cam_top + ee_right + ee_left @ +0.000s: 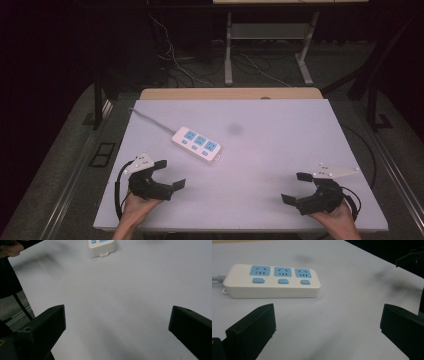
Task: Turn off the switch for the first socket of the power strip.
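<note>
Well, the biggest thing I see is the white table (280,150), which takes up the middle of the high view. On it, a bit left of the middle, lies the power strip (197,144). It is white with three blue sockets and three blue buttons, and its grey cord (150,120) runs off to the upper left. My left gripper (169,175) sits at the lower left, near the strip but not touching it. Its jaws are wide apart and hold nothing. In the left gripper view the strip (272,281) lies in the upper left, flat on the table. My right gripper (295,188) sits at the lower right, well apart from the strip. Its jaws are wide too, with nothing between them.
</note>
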